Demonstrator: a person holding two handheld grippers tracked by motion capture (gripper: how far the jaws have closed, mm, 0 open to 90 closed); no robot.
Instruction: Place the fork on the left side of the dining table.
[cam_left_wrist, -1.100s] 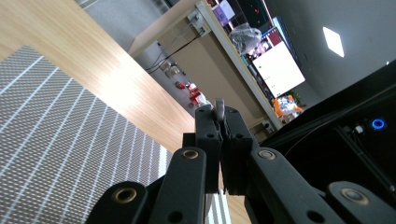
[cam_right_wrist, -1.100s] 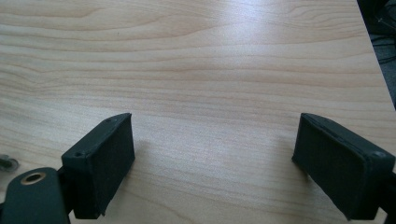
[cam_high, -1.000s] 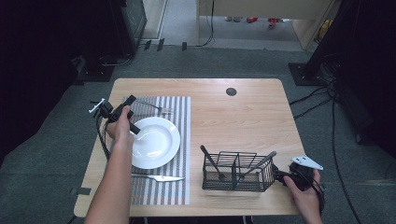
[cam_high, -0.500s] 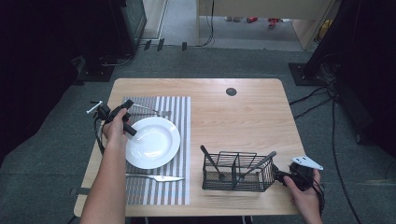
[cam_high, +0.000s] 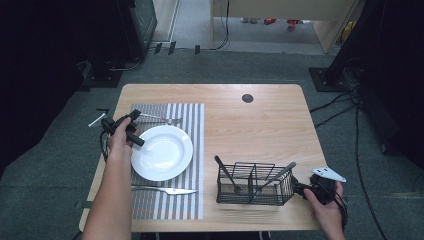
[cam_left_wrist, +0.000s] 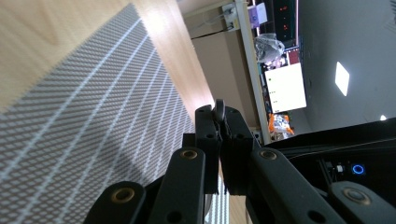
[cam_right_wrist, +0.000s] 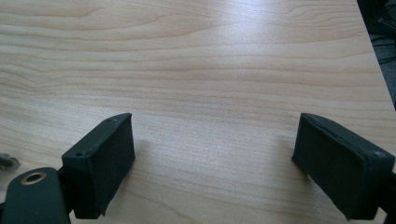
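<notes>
The left tool (cam_high: 136, 127) is clenched on a thin metal fork (cam_high: 159, 119) at the far edge of the striped placemat (cam_high: 195, 150) (beyond the white plate (cam_high: 162, 152)). Lay it flat before letting go. The right tool (cam_right_wrist: 215, 161) rests released on the tabletop (cam_high: 260, 125).
</notes>
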